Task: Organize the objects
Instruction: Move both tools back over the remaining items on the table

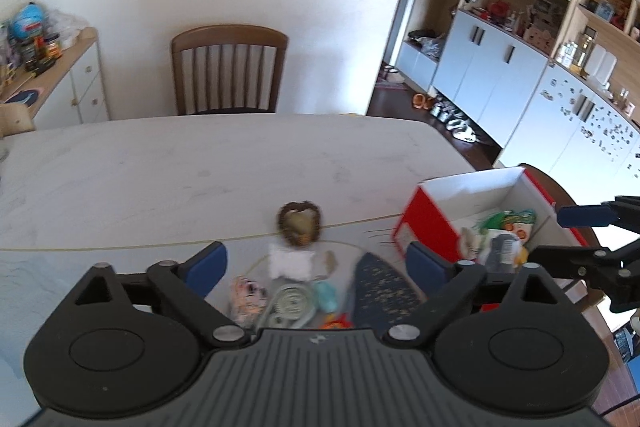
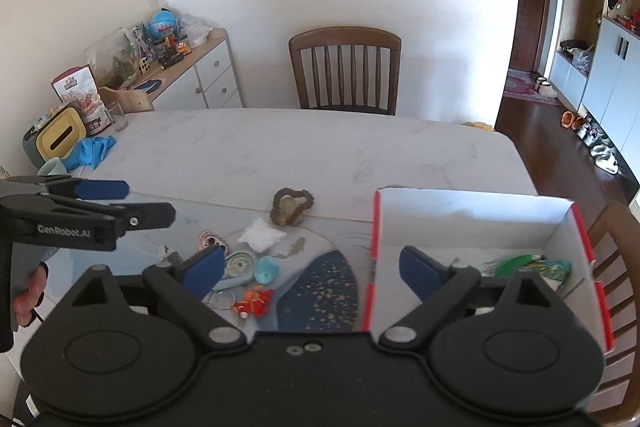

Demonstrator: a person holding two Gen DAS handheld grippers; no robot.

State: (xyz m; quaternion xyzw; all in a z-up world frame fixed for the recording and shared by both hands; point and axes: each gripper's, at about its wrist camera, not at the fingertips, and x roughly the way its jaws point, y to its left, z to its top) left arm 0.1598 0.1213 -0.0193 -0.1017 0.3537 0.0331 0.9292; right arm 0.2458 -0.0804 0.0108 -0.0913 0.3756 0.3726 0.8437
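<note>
Small objects lie on a printed mat on the table: a brown wreath-like ornament, a white pouch, a pink patterned item, a green coiled disc, a turquoise piece and an orange-red trinket. A red-and-white box at the right holds green and colourful items. My left gripper is open above the pile, holding nothing. My right gripper is open and empty, straddling the box's left wall. The left gripper also shows in the right wrist view.
A wooden chair stands at the table's far side, another chair at the right. A yellow tissue box, blue gloves and a glass sit at the far left corner. A cluttered sideboard stands behind.
</note>
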